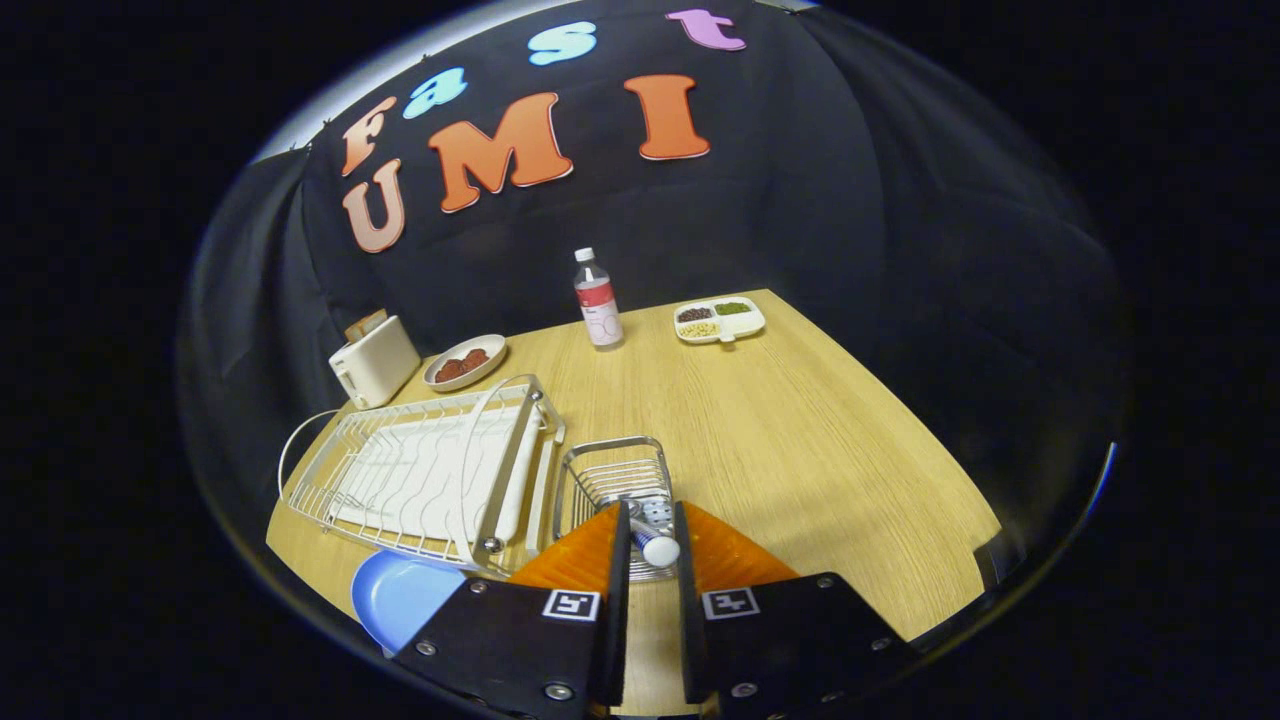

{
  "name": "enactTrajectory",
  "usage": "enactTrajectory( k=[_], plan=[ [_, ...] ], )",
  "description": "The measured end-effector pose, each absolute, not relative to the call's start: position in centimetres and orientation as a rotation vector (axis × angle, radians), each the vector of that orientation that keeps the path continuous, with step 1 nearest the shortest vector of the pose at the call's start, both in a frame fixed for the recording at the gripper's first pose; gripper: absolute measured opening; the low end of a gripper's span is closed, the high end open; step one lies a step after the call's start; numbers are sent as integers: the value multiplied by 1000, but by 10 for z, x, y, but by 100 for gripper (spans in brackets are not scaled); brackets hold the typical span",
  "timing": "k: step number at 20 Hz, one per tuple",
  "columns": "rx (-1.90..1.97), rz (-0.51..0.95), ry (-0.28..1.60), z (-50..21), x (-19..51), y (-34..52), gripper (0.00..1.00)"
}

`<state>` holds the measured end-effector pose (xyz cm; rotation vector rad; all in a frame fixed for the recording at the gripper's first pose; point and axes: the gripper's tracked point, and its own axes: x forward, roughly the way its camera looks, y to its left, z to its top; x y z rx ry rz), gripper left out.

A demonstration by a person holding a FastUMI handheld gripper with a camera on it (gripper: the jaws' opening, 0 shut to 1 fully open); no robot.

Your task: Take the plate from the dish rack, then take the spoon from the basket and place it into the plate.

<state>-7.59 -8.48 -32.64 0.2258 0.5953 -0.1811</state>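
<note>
The blue plate [400, 592] is lying on the table beside the dish rack [420, 470], partly hiding behind the left finger. The gripper [652, 530] is reaching into the wire basket [612, 478], its fingers pinching the spoon [655, 545], whose bowl is hard to make out.

Wooden table [800, 440] with dish rack [420, 475], basket [612, 480], plate [400, 595], toaster [374, 362], bottle [597, 300].

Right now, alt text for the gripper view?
The gripper closes around the spoon handle over the wire basket on a wooden table. The blue plate lies beside an empty dish rack.
</note>
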Motion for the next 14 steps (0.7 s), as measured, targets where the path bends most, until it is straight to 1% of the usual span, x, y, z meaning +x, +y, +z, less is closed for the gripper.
enactTrajectory(
  k=[3,6,9,14],
  plan=[
    [195,-145,597,-321,-69,-71,13],
    [135,-122,611,-312,-62,-65,12],
    [85,-149,584,-293,-55,-74,10],
    [72,-118,562,-258,-54,-73,10]
  ],
)
